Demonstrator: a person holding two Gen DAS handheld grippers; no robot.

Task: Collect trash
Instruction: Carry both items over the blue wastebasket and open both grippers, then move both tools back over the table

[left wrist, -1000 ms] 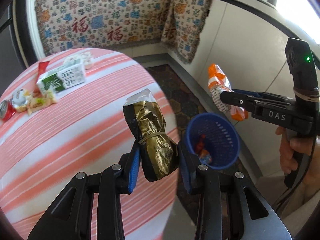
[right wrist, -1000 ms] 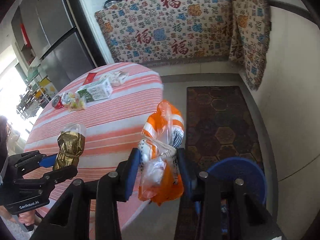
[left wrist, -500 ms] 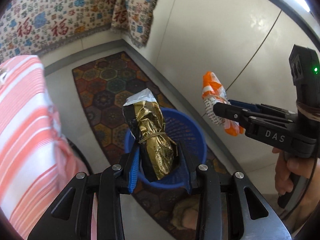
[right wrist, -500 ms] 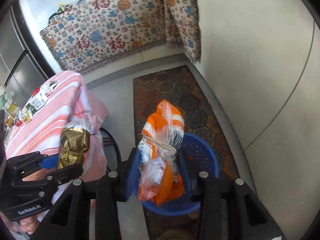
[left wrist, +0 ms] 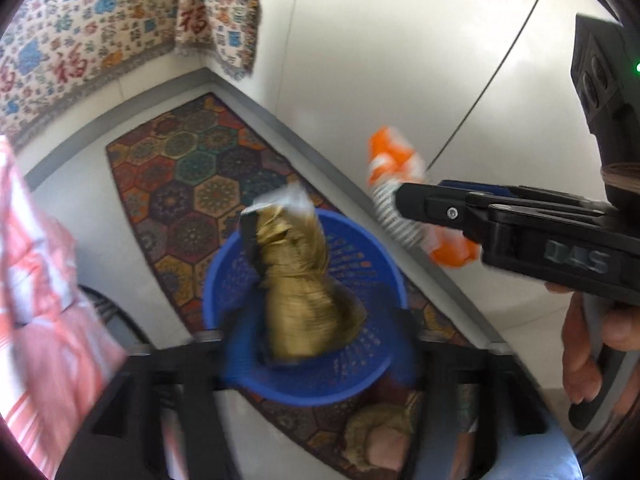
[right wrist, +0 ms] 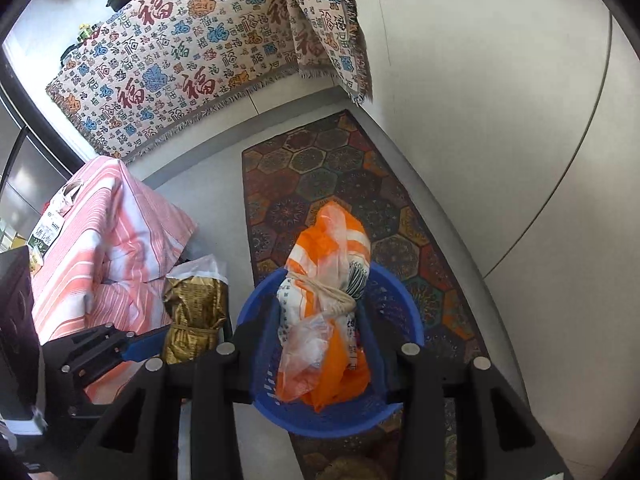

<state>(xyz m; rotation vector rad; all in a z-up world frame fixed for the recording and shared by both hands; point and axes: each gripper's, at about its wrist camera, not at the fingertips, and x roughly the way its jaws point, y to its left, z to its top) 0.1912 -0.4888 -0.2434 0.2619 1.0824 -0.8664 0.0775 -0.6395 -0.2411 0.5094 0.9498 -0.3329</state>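
A blue plastic basket (left wrist: 360,376) stands on the patterned rug; it also shows in the right wrist view (right wrist: 392,288). My left gripper (left wrist: 316,340) has its jaws spread wide, and the gold foil bag (left wrist: 304,292) sits blurred between them, over the basket, apparently loose. In the right wrist view the gold bag (right wrist: 196,312) is beside the left gripper's blue pad. My right gripper (right wrist: 320,328) is shut on a tied orange-and-white plastic bag (right wrist: 324,320) directly above the basket. That bag (left wrist: 400,196) hangs to the right of the basket in the left wrist view.
A table with a pink striped cloth (right wrist: 112,248) stands left of the basket, with a carton (right wrist: 46,232) on it. A hexagon-patterned rug (right wrist: 320,184) covers the floor. A white wall (right wrist: 500,120) runs along the right. A patterned blanket (right wrist: 180,56) hangs at the back.
Both grippers moved from the table to over the blue basket. The left jaws have spread apart around the gold bag. The right gripper brought the orange bag right above the basket.
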